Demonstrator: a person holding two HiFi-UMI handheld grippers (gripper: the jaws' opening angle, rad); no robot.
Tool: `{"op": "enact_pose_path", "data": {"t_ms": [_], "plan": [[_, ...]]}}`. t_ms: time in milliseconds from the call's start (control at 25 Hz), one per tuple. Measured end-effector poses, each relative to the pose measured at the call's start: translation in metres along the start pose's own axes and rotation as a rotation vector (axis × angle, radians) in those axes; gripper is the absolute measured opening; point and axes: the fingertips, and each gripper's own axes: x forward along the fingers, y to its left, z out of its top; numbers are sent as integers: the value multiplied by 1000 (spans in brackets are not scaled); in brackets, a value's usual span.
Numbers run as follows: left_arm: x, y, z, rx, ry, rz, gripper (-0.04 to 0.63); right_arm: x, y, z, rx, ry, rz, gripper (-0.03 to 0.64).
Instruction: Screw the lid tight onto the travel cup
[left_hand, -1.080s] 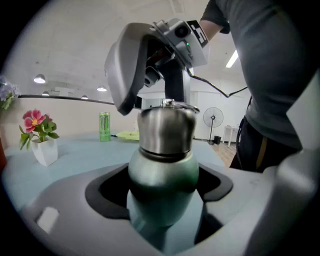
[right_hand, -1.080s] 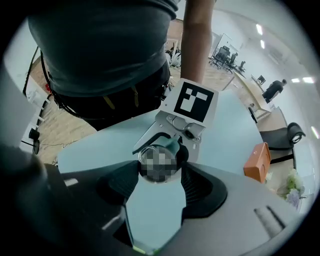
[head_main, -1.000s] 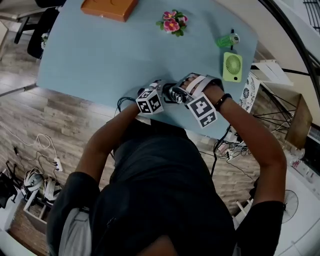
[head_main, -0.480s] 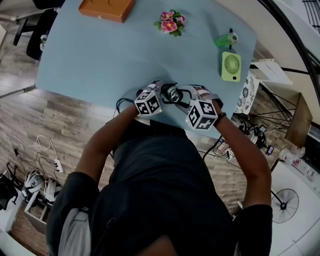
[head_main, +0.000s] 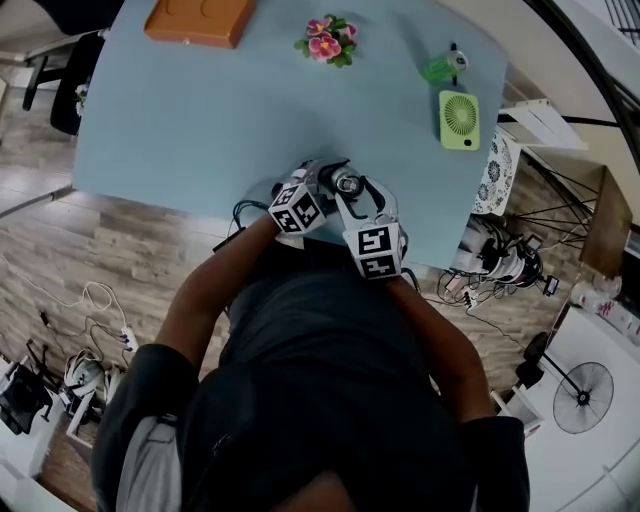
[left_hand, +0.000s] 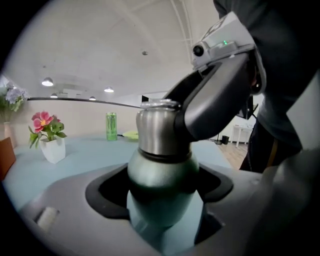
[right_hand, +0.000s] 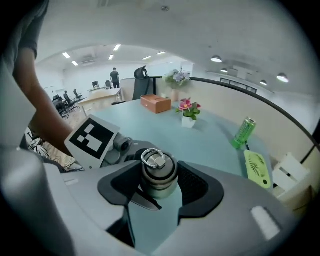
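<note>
The travel cup (head_main: 345, 183) stands near the front edge of the light blue table (head_main: 200, 120). In the left gripper view its dark green body (left_hand: 162, 185) fills the gap between the jaws, and my left gripper (left_hand: 160, 200) is shut on it. The steel lid (right_hand: 156, 170), with a ring on top, sits between the black pads (right_hand: 197, 187) of my right gripper (right_hand: 157, 182). These jaws have just been closing and now grip the lid. From the left gripper view, one right finger (left_hand: 210, 102) presses against the lid (left_hand: 159, 127).
At the table's far side lie an orange box (head_main: 198, 18), a small pot of pink flowers (head_main: 322, 42), a green can (head_main: 440, 66) and a green hand fan (head_main: 458, 120). Cables and floor clutter lie beyond the table's edges.
My right hand has rolled round the lid: its marker cube swung from the cup's right to the near side. Its jaws narrowed onto the lid. The left gripper stayed put.
</note>
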Motion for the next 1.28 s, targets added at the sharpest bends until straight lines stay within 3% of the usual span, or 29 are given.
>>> {"op": "enact_pose_path", "data": {"t_ms": [280, 400, 520, 760, 960, 1120, 1280], "plan": [[0, 0, 0, -4, 5, 9, 419, -1, 3, -4, -40, 42, 40, 230], [0, 0, 0, -5, 4, 8, 419, -2, 5, -8, -96, 86, 122, 232], [1, 1, -1, -5, 1, 10, 419, -11, 9, -3, -263, 106, 244, 233], [0, 2, 0, -7, -2, 9, 419, -13, 14, -2, -765, 192, 470, 233], [1, 2, -1, -6, -2, 9, 419, -5, 21, -8, -990, 251, 605, 233], [1, 1, 0, -5, -2, 8, 419, -2, 22, -11, -1043, 283, 654, 232], [1, 1, 0, -3, -3, 8, 419, -1, 21, -10, -958, 267, 646, 232]]}}
